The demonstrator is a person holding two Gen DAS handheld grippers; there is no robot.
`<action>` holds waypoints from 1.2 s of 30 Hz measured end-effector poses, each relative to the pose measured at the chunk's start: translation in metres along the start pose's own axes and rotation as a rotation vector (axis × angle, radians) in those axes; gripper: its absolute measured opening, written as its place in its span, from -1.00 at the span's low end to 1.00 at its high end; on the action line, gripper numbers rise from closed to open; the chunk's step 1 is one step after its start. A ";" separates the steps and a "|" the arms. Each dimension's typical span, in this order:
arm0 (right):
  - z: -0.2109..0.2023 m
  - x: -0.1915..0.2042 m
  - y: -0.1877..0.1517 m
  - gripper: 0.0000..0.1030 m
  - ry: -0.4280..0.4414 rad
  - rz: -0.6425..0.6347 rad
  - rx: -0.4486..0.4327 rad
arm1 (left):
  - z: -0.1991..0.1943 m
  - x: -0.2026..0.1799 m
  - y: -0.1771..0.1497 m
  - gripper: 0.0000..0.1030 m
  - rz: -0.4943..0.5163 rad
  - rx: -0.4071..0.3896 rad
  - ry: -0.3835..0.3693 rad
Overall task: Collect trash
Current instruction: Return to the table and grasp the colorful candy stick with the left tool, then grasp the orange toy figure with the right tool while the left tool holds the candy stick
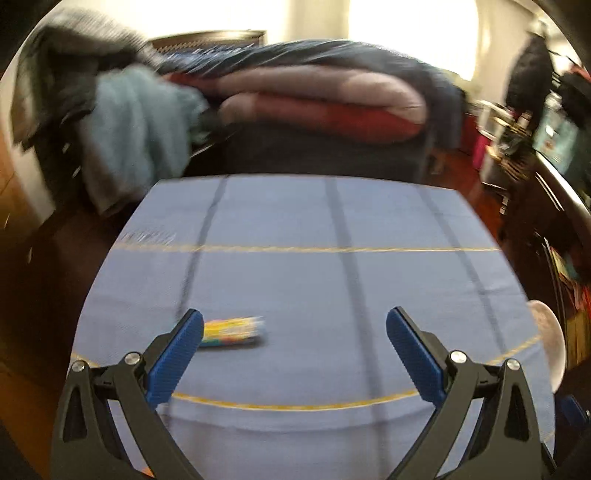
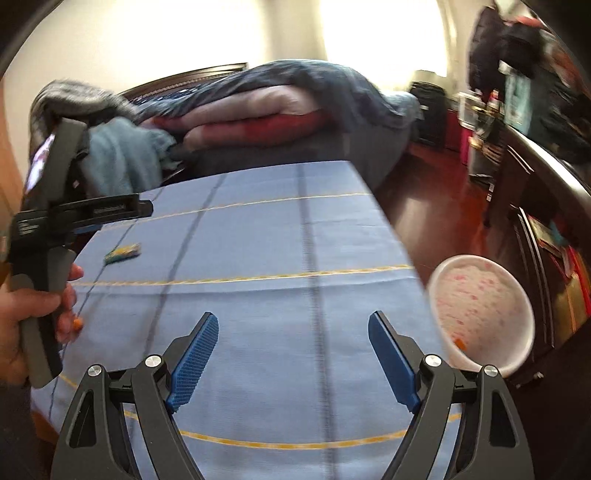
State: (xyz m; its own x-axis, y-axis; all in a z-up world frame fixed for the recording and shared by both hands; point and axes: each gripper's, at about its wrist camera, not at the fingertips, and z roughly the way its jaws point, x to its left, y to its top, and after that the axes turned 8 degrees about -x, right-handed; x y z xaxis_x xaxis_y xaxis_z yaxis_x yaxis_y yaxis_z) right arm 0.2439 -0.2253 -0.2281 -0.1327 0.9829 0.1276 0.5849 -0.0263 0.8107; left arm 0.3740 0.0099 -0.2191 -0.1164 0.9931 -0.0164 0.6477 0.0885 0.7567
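Blown-out window glare behind; motion blur, fisheye-warped dark edges.

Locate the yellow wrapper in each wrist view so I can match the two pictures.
Left wrist: the yellow wrapper lies low and left of centre on the blue cloth, just beyond the left gripper's left finger.
Right wrist: the wrapper lies at mid-left, far from the right gripper.
Shared landmark: the white bowl past the cloth's right edge.

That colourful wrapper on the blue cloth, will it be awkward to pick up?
Probably a bit. The wrapper lies flat and thin, so it likely weighs little and may slide when nudged. It looks crinkly rather than stiff, so the open left hand-held gripper could crush it harmlessly.
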 end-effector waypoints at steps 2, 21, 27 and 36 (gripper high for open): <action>0.003 0.017 0.000 0.61 0.021 -0.033 0.007 | 0.011 0.020 -0.002 0.93 -0.015 0.032 0.033; 0.016 0.105 0.000 0.61 0.097 -0.171 0.039 | 0.065 0.044 -0.018 0.76 -0.020 0.141 0.053; 0.019 0.122 0.000 0.61 0.107 -0.198 0.046 | 0.057 0.049 -0.017 0.57 -0.036 0.115 0.026; 0.028 0.154 -0.003 0.61 0.138 -0.243 0.069 | 0.014 0.079 -0.007 0.58 -0.064 0.030 -0.001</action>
State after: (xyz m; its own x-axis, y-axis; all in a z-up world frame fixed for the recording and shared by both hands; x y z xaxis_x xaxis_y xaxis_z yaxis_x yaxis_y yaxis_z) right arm 0.2437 -0.0685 -0.2267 -0.3807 0.9246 0.0144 0.5752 0.2246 0.7866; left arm 0.3711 0.0887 -0.2351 -0.1578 0.9854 -0.0644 0.6616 0.1539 0.7339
